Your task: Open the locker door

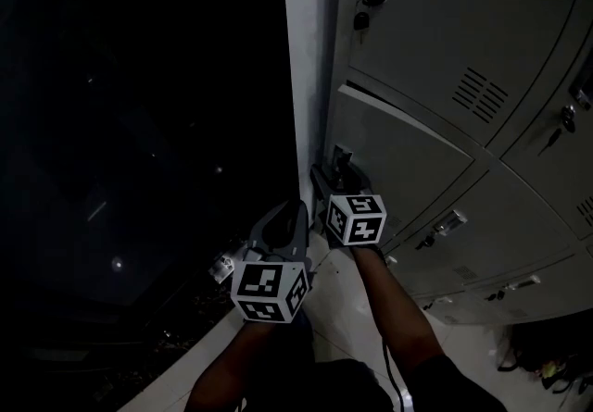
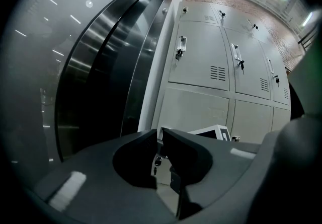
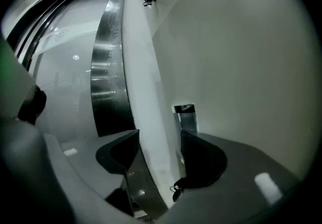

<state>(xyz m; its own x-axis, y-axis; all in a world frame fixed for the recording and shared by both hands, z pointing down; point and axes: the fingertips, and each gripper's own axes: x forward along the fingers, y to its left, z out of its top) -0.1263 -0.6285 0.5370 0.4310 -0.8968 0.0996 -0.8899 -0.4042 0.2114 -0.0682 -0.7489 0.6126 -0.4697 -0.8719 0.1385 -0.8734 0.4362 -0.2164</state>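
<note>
Dark glass (image 1: 139,123) fills the left of the head view, and little can be made out in it beyond faint reflections. Just right of it and low in the frame, the left gripper (image 1: 285,220) is held above the pale floor (image 1: 343,327), with its marker cube (image 1: 271,290) nearest the camera. In the left gripper view its jaws (image 2: 161,142) are seen pressed almost together, with only a thin slit left and nothing held between them. They are pointed towards the bank of lockers, and no door is touched.

A white pillar (image 1: 306,77) is seen between the glass and the lockers. Just beside its foot, the right gripper (image 1: 335,181) is set against the near edge of the locker door (image 1: 398,169), a grey door in the lower row. Its own marker cube (image 1: 356,218) is held close behind it.

In the right gripper view the jaws (image 3: 159,137) are spread wide around the door's white edge. One jaw is placed on the pillar side and the other on the door's face (image 3: 241,67), and both are pinched against the edge. A metal handle plate (image 3: 184,116) is fixed to the face just beyond the right-hand jaw, and a small key ring (image 3: 175,188) is hung below it. The door appears to stand slightly out from its frame.

Further right, other grey lockers are ranged, among them an upper one with vent slots (image 1: 482,93).
</note>
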